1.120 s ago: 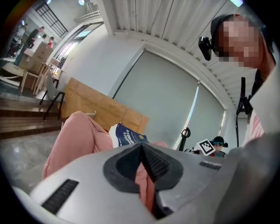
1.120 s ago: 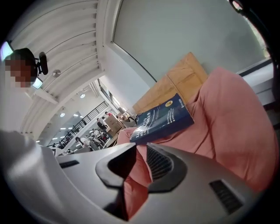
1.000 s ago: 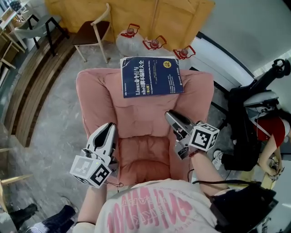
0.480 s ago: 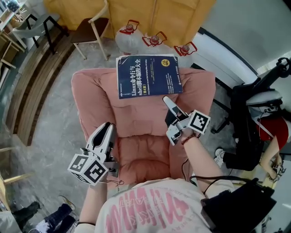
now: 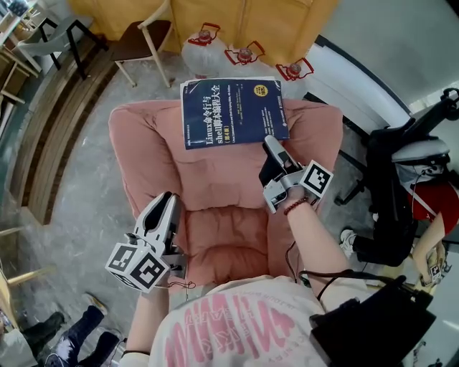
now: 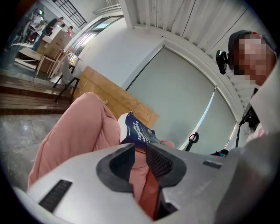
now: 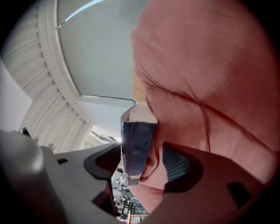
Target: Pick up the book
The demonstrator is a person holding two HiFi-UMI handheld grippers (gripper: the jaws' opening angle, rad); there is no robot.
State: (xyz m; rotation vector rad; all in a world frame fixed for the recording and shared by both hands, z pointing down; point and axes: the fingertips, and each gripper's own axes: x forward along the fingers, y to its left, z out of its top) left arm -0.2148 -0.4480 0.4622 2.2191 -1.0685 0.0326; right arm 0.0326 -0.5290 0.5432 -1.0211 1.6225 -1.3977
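On the chair's backrest: book. Right hand-held gripper at its corner, jaws just opened wide, book edge between them, unclamped. Left hand-held gripper by the seat, jaws just cracked open, empty.

A pink padded fabric armchair is seen from above, set on a grey mottled stone floor. Behind its backrest, three clear plastic water jugs with red handles are lined up on the floor, just in front of ochre cardboard sheets that are propped upright. A wooden chair with a dark brown seat is placed left of the jugs, and brown wooden plank steps are laid along the left edge. A black wheeled office chair is parked to the armchair's right, near a white curved wall base.
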